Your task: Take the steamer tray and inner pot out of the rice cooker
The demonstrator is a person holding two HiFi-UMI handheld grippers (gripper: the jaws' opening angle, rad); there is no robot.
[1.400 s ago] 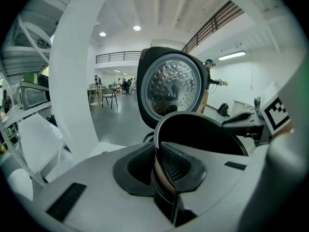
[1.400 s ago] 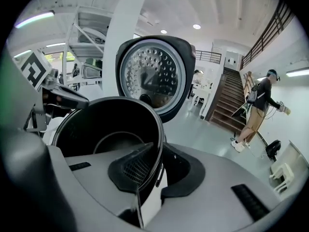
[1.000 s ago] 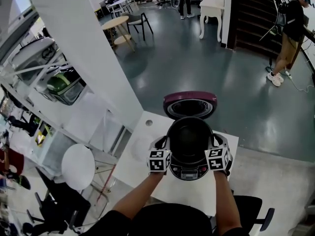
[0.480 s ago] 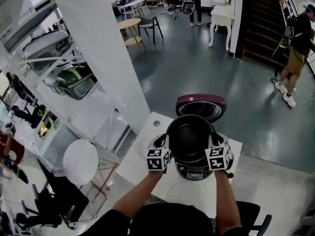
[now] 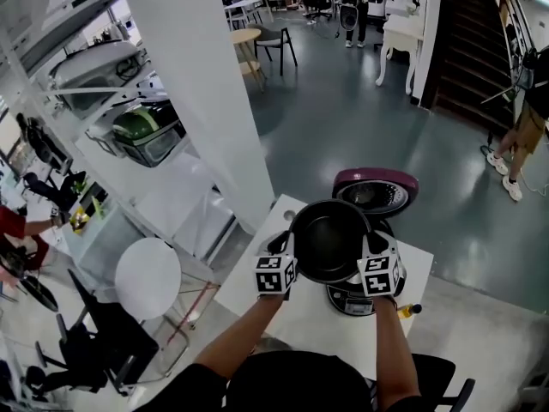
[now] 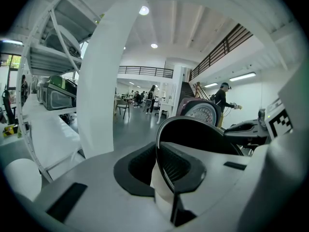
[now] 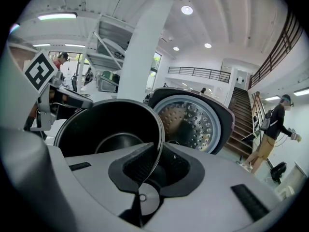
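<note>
Head view first: inner pot [image 5: 330,240] up in the air over the white tabletop [image 5: 296,312], out of the rice cooker [image 5: 358,299] and overlapping its upper left edge in the picture. Pinched at opposite sides of the rim, with the left tool [image 5: 289,249] on the left side and the right tool [image 5: 370,251] on the right, each closed down narrow on the thin metal. Dark inside, mouth facing up. Behind the pot, maroon lid [image 5: 376,192] standing open. Beyond the tabletop, grey floor [image 5: 360,118] and a broad white pillar [image 5: 202,84].

Left gripper view next: two dark ribbed pads [image 6: 137,166] nearly together, clamped on the pot's rim, the rim arcing up and away to the right. Past the rim, underside of the open lid [image 6: 200,114], and at the far right edge the right tool's marker cube [image 6: 277,122].

Right gripper view last: same narrow clamp, ribbed pads [image 7: 137,163] pressed on the rim from either side. Black bowl of the pot [image 7: 106,129] spread to the left, round bottom visible. Dotted inner face of the lid [image 7: 190,122] just behind, and the left tool's marker cube [image 7: 41,71] at the upper left
</note>
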